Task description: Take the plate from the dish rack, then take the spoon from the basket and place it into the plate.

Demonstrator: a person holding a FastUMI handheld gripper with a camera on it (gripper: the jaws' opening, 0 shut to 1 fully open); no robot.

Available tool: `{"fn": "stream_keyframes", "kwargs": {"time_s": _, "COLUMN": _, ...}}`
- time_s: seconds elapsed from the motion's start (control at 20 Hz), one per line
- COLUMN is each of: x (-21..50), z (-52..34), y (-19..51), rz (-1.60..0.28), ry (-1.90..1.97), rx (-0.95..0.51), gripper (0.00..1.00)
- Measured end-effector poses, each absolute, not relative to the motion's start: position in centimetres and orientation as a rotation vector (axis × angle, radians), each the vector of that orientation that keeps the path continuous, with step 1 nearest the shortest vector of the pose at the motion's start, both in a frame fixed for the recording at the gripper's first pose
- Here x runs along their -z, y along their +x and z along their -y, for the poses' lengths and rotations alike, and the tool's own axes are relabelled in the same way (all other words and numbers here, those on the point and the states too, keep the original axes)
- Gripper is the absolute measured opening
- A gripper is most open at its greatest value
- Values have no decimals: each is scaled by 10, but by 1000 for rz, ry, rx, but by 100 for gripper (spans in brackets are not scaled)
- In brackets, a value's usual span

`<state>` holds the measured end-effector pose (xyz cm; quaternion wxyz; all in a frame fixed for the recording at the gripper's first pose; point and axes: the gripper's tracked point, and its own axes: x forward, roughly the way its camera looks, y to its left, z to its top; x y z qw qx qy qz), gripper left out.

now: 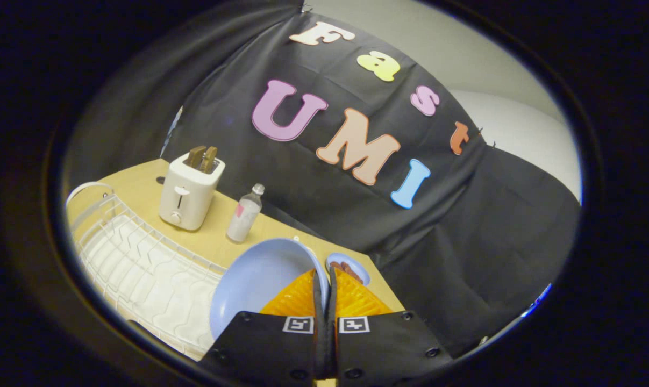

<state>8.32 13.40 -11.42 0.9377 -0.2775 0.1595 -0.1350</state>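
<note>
Gripper point(324, 279) clamps one plate point(254, 279) over one rack point(141, 263).

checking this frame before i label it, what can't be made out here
- Plate: gripper view; its edge sits between the shut fingers of the tool, which cover part of it.
- Small dish beyond the fingers: partly covered by them; its dark contents are too small to identify.
- Dish rack: its near end is cut off.
- Bottle beside the toaster: its label is too small to read.
</note>
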Motion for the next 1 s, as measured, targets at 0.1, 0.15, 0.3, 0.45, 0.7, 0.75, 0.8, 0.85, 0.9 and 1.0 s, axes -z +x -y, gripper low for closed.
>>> {"fn": "stream_keyframes", "kwargs": {"time_s": 0.1, "x": 108, "z": -130, "y": 85, "rz": -321, "ry": -510, "rx": 266, "gripper": 3}}
{"fn": "stream_keyframes", "kwargs": {"time_s": 0.15, "x": 101, "z": -125, "y": 83, "rz": -319, "ry": -500, "rx": 266, "gripper": 3}}
{"fn": "stream_keyframes", "kwargs": {"time_s": 0.3, "x": 89, "z": -103, "y": 74, "rz": -326, "ry": -439, "rx": 256, "gripper": 3}}
{"fn": "stream_keyframes", "kwargs": {"time_s": 0.45, "x": 82, "z": -71, "y": 57, "rz": -343, "ry": -384, "rx": 256, "gripper": 3}}
{"fn": "stream_keyframes", "kwargs": {"time_s": 0.7, "x": 81, "z": -7, "y": 21, "rz": -386, "ry": -274, "rx": 280, "gripper": 3}}
{"fn": "stream_keyframes", "kwargs": {"time_s": 0.75, "x": 83, "z": 5, "y": 14, "rz": -394, "ry": -257, "rx": 283, "gripper": 3}}
{"fn": "stream_keyframes", "kwargs": {"time_s": 0.8, "x": 85, "z": 15, "y": 7, "rz": -401, "ry": -238, "rx": 287, "gripper": 3}}
{"fn": "stream_keyframes", "kwargs": {"time_s": 0.85, "x": 89, "z": 26, "y": 0, "rz": -407, "ry": -221, "rx": 290, "gripper": 3}}
{"fn": "stream_keyframes", "kwargs": {"time_s": 0.9, "x": 93, "z": 36, "y": -6, "rz": -412, "ry": -205, "rx": 294, "gripper": 3}}
{"fn": "stream_keyframes", "kwargs": {"time_s": 1.0, "x": 104, "z": 53, "y": -18, "rz": -427, "ry": -175, "rx": 294, "gripper": 3}}
